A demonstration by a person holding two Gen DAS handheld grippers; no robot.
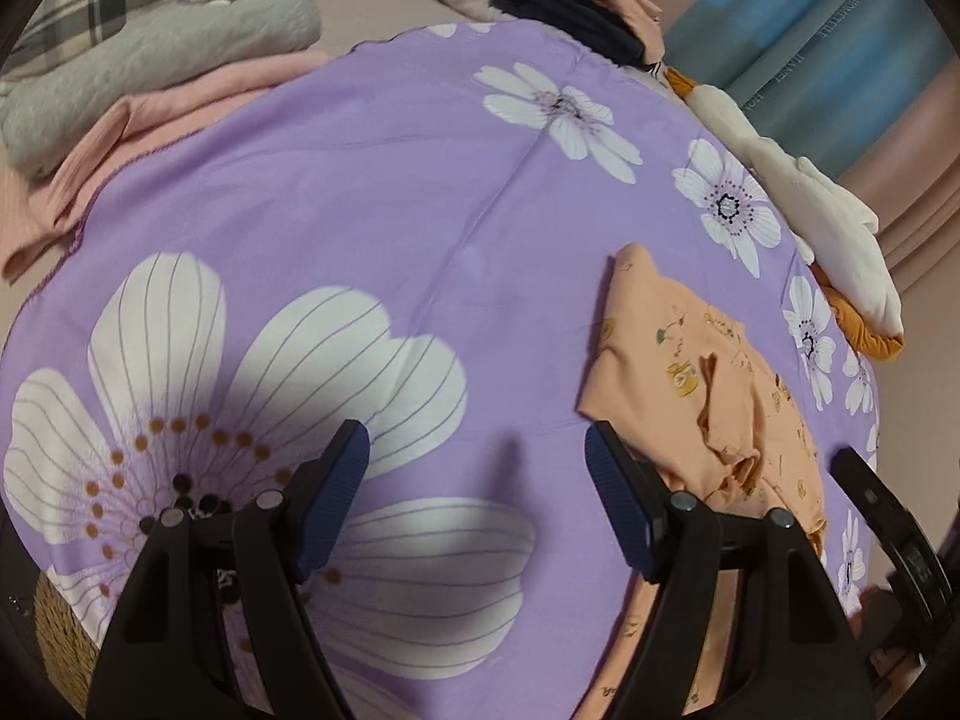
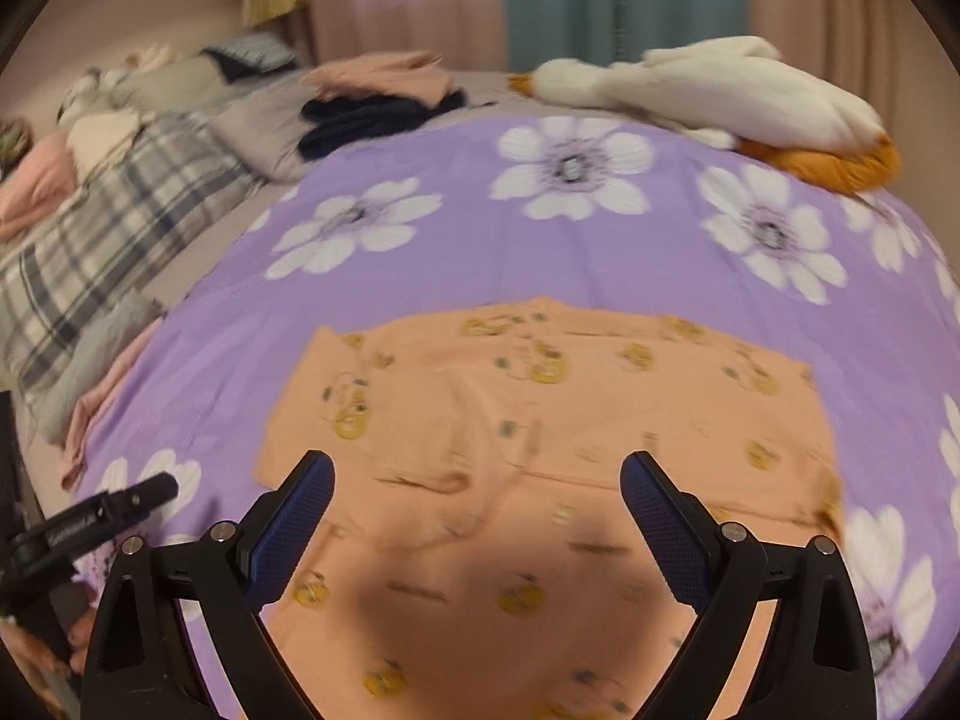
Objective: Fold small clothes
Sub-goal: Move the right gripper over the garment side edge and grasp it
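A small orange garment (image 2: 540, 420) with a yellow cartoon print lies spread on the purple flowered sheet (image 2: 540, 258). My right gripper (image 2: 477, 480) is open and empty, just above the garment's near part. In the left wrist view the garment (image 1: 690, 372) lies to the right, partly folded over. My left gripper (image 1: 477, 450) is open and empty over the bare sheet (image 1: 360, 192), its right finger (image 1: 618, 498) beside the garment's left edge. The left gripper (image 2: 108, 510) also shows at the left of the right wrist view, and the right gripper's finger (image 1: 870, 486) at the right of the left wrist view.
A white and orange plush goose (image 2: 720, 96) lies at the far right edge. Folded dark (image 2: 372, 114) and pink clothes (image 2: 384, 75) lie at the back. A grey sweater (image 1: 150, 72) on pink clothes (image 1: 120, 138) and plaid bedding (image 2: 108, 240) lie to the left.
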